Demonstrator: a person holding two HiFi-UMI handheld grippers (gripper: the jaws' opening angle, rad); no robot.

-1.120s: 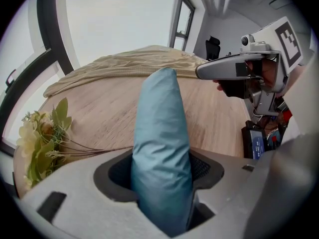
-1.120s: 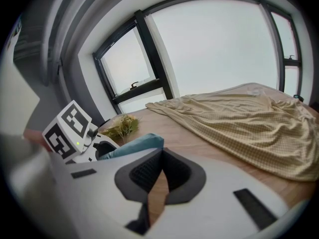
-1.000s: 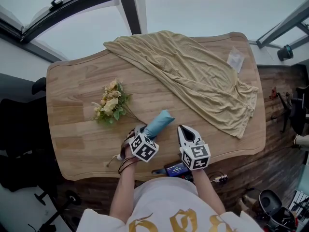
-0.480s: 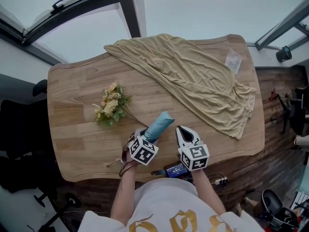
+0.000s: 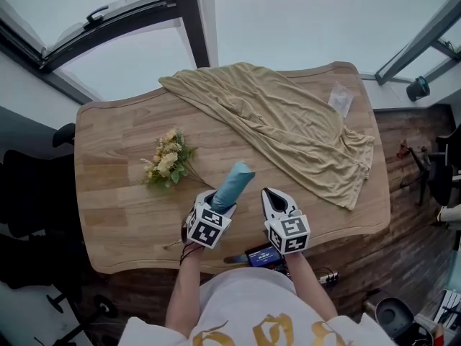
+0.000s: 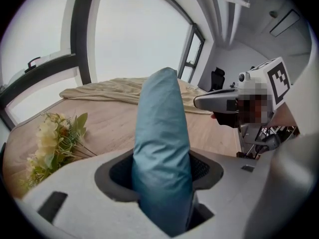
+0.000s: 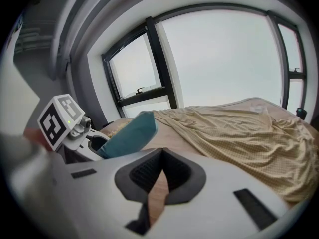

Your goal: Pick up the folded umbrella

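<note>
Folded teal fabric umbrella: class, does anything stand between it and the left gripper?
Nothing visible does. The folded teal fabric umbrella is already clamped between the jaws of the left gripper, with nothing else between them.

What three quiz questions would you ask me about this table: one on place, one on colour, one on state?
1. The flowers lie: A on the floor; B on the table, left of the umbrella; C in a vase.
2. The umbrella is: A red; B yellow; C blue.
3. The left gripper's fingers are: A shut on the umbrella; B wide open, empty; C out of view.
B: head view shows them on bare wood. C: its cover is blue. A: they press its sides.
</note>
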